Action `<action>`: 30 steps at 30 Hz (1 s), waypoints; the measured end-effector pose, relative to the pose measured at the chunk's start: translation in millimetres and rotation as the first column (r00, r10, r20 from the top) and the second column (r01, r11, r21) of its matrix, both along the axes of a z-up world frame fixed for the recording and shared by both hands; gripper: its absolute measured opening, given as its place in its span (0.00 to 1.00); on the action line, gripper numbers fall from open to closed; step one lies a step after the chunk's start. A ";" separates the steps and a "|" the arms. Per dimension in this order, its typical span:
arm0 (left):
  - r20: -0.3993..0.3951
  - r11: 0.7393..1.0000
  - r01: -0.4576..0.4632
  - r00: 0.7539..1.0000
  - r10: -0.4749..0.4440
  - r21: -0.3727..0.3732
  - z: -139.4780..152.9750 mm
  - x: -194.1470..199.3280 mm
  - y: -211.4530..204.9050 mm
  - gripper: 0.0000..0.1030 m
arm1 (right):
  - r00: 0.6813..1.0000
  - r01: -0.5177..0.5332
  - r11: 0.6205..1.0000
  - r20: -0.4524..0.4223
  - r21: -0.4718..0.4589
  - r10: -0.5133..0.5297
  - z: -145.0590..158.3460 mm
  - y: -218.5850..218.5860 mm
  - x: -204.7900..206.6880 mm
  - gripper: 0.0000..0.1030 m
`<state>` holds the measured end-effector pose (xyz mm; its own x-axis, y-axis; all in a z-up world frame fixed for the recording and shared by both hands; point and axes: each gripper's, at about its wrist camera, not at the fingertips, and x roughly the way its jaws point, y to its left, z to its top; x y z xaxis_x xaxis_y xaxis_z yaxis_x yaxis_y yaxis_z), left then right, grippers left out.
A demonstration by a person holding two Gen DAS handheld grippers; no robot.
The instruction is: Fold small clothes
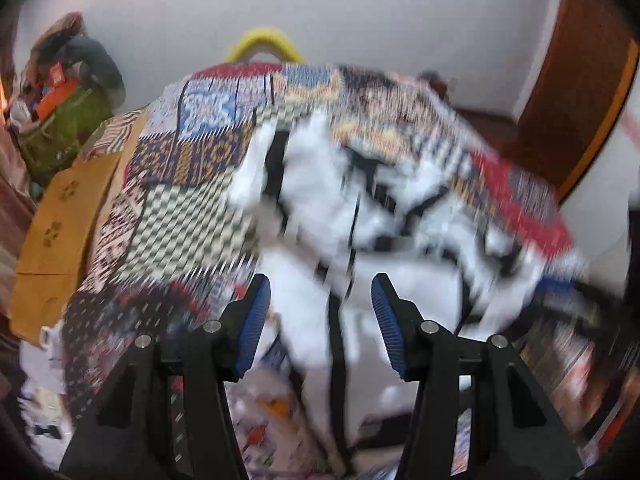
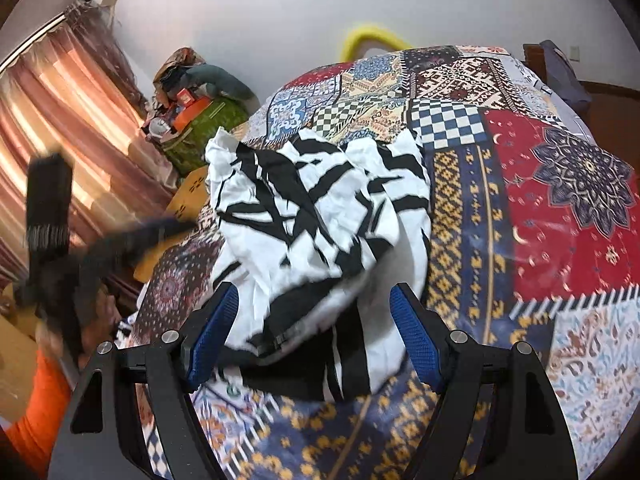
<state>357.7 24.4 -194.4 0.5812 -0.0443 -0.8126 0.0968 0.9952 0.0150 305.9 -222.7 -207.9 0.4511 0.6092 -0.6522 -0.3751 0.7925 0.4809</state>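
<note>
Two grippers: left gripper and right gripper both have jaws spread apart, gripping nothing.
Garment: one small black-and-white patterned garment lies crumpled on the patchwork bedspread, at the centre of the right wrist view; its lower edge sits between the right jaws, and whether a pad touches the cloth I cannot tell.
Left view: heavily blurred, so that gripper is probably moving; the same garment shows as a white and black smear ahead of its jaws.
Other gripper seen: a dark blurred shape at the left edge of the right view is likely the left gripper, held well apart from the cloth.
Step in hand: judged as the start, with the garment bunched and no fold made.
Doing it well: pick two corners or a hem edge, pinch only one layer, pull the cloth flat on the bed, then fold edge to edge; closing on the bunched middle would likely trap several layers.
Containers: a green bag in the upper left holds an orange box and piled clutter; the rest of its contents are too small to tell.
Bed edge: a yellow curved thing shows behind the bed, at top centre.
</note>
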 end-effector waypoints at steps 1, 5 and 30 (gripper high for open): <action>-0.014 0.999 0.019 1.000 -0.018 0.033 -8.9 -8.5 -3.9 0.51 | 1.000 0.004 1.000 -0.003 0.007 -0.004 -0.5 3.8 3.9 0.71; -0.081 0.998 0.040 0.996 -0.037 0.044 -36.7 -28.4 -8.5 0.51 | 1.000 0.021 1.000 -0.018 -0.011 -0.021 -4.9 12.4 13.4 0.29; -0.049 0.997 -0.070 0.996 0.071 0.022 -41.4 -68.0 28.9 0.51 | 0.997 0.033 0.952 0.072 -0.306 -0.011 -8.9 -11.1 -44.0 0.37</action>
<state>289.7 53.3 -235.8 0.5411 0.0124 -0.8409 0.0276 0.9991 0.0325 262.0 -233.8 -216.8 0.5125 0.3743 -0.7728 -0.3796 0.9060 0.1870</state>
